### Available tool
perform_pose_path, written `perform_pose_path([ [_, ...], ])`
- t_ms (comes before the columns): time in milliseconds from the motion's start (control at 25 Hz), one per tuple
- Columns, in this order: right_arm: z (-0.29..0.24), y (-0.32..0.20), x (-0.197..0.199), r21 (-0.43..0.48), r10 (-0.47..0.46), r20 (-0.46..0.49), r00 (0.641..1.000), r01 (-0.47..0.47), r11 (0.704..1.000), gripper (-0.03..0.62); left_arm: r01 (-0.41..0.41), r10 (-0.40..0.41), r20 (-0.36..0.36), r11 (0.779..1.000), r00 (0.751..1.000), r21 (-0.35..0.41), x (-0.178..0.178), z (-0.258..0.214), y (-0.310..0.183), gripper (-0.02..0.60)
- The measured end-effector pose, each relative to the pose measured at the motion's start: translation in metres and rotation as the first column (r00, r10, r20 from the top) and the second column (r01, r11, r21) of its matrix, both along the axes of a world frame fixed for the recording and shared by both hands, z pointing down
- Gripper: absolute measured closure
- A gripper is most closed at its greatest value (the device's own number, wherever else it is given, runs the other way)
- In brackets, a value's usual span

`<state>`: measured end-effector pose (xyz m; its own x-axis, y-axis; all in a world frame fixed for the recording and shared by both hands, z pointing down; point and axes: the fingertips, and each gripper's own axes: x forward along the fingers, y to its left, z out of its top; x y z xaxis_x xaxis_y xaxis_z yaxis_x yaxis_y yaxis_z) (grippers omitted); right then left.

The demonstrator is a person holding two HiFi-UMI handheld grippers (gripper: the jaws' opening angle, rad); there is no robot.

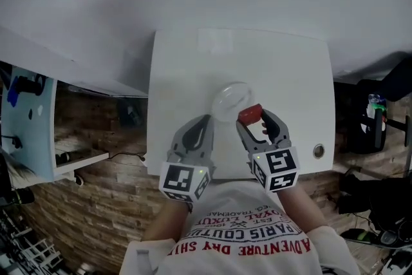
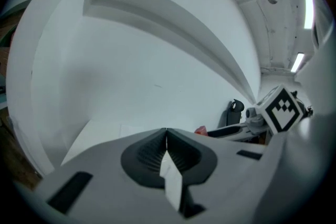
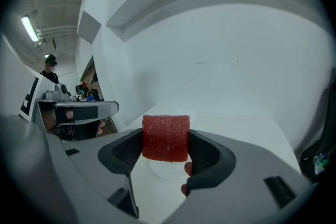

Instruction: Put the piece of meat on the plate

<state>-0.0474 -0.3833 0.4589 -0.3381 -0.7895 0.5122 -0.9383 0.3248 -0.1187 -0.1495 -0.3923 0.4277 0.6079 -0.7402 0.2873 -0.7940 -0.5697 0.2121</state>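
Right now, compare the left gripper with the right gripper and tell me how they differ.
The left gripper's jaws are pressed together; the right gripper's jaws stand apart, clamped on the piece of meat. The left gripper carries nothing; the right gripper holds that red block by the rim of the plate. Both are grey, bear a marker cube and point toward the plate.

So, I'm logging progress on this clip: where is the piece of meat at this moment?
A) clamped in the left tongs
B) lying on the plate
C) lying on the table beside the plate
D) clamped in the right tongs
D: the right gripper view shows the red piece of meat pinched between the right tongs, while the plate is empty and the left tongs are shut on nothing.
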Motion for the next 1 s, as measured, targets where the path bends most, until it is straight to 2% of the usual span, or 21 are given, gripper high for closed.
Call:
perform_pose_path([
  [200,0.045,-0.017,-0.001,-0.104,0.003,-0.033,0.999,-0.006,0.995,0.315,-0.013,0.014,0.006,0.996,1.000,-0.087,-0.003,0.037,-0.013,0.574],
  [400,0.090,-0.040,-0.001,-0.184,-0.025,-0.060,0.998,0.014,0.983,0.315,-0.006,0.011,0.033,0.990,0.999,-0.138,-0.006,0.073,-0.034,0.574],
  [600,0.136,-0.047,-0.014,-0.287,-0.070,-0.093,0.993,0.040,0.957,0.315,0.001,0.011,0.054,0.974,0.998,-0.228,-0.015,0.113,-0.036,0.574],
  [1000,0.177,-0.059,-0.019,-0.374,-0.138,-0.146,0.980,0.074,0.924,0.318,0.025,-0.006,0.067,0.959,0.998,-0.283,-0.017,0.141,-0.041,0.574],
])
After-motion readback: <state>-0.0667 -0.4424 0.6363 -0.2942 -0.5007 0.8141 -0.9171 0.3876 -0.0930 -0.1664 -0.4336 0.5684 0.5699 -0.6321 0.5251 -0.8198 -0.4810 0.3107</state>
